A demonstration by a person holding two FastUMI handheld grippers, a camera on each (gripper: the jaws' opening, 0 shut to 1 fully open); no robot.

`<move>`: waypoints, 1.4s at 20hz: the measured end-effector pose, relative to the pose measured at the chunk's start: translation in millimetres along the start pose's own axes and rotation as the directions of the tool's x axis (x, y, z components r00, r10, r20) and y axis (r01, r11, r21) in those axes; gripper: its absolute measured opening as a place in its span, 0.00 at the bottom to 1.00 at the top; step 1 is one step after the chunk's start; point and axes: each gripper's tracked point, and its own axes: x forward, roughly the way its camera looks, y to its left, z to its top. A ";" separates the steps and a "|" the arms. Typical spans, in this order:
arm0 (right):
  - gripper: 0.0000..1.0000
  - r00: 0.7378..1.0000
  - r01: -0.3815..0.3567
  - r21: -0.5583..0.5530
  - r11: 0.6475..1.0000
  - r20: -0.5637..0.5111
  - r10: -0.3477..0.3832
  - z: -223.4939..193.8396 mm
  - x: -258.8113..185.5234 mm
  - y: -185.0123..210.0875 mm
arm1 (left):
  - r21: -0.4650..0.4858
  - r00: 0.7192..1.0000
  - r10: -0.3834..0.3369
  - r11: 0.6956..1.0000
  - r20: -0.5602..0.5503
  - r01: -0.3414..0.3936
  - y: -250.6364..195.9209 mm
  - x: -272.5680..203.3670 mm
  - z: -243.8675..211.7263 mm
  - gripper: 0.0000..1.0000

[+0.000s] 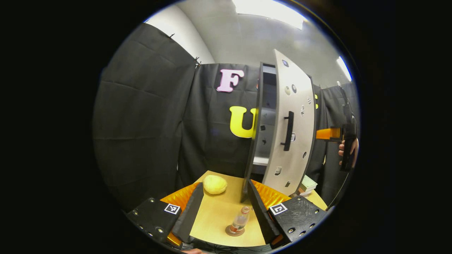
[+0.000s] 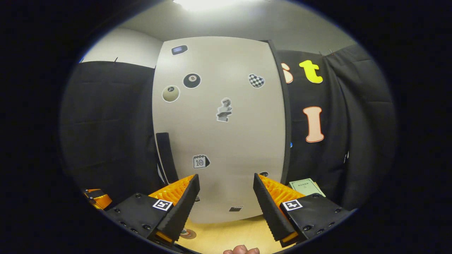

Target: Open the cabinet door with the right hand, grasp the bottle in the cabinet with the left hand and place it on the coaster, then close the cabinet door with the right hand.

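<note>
Bottle (image 1: 240,220) upright on coaster (image 1: 235,231), cabinet door (image 1: 291,130) ajar, left claw (image 1: 223,208) released, right claw (image 2: 226,197) released.

Left tongs (image 1: 223,206): fingers spread wide, nothing between them.
Right tongs (image 2: 225,201): fingers parted, nothing gripped.
Hand (image 1: 348,150): at far right of left gripper view, wrapped round the right tongs' grip.

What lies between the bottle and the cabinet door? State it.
Bare tabletop, in the left gripper view: the bottle stands on its coaster, apart from the door.
</note>
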 end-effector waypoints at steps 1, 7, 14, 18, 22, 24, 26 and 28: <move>0.94 0.999 0.038 0.005 0.999 0.007 -0.038 -2.0 -7.0 -16.1 | 0.011 1.000 -0.002 1.000 0.005 0.002 -2.3 -1.0 5.6 0.73; 0.98 0.962 0.273 -0.017 0.962 0.035 -0.272 -17.4 -37.5 -101.2 | -0.035 0.988 -0.152 0.988 0.014 0.152 -51.5 47.4 23.0 0.73; 0.93 0.914 0.405 0.010 0.914 -0.016 -0.405 -41.8 -50.6 -137.3 | -0.008 0.979 -0.202 0.979 -0.008 0.202 -76.8 81.5 41.9 0.71; 0.98 0.907 0.416 0.043 0.908 0.050 -0.418 -27.8 -27.9 -148.2 | -0.088 0.980 -0.198 0.977 -0.023 0.196 -83.2 93.2 30.0 0.73; 0.98 0.906 0.413 -0.034 0.910 0.114 -0.407 -19.6 -15.0 -163.4 | -0.108 0.989 -0.148 0.984 -0.024 0.144 -87.1 96.2 32.4 0.71; 0.98 0.922 0.383 -0.059 0.922 0.093 -0.377 -29.8 -3.2 -163.6 | -0.104 0.991 -0.136 0.986 -0.022 0.133 -91.0 97.5 34.5 0.71; 0.98 0.926 0.374 -0.041 0.926 0.072 -0.371 -36.0 -1.8 -167.2 | -0.066 0.991 -0.133 0.989 -0.030 0.130 -95.3 97.4 35.5 0.73; 0.98 0.937 0.347 0.002 0.938 0.036 -0.347 -45.0 0.0 -163.9 | -0.032 0.991 -0.134 0.991 -0.017 0.133 -100.1 96.4 41.2 0.75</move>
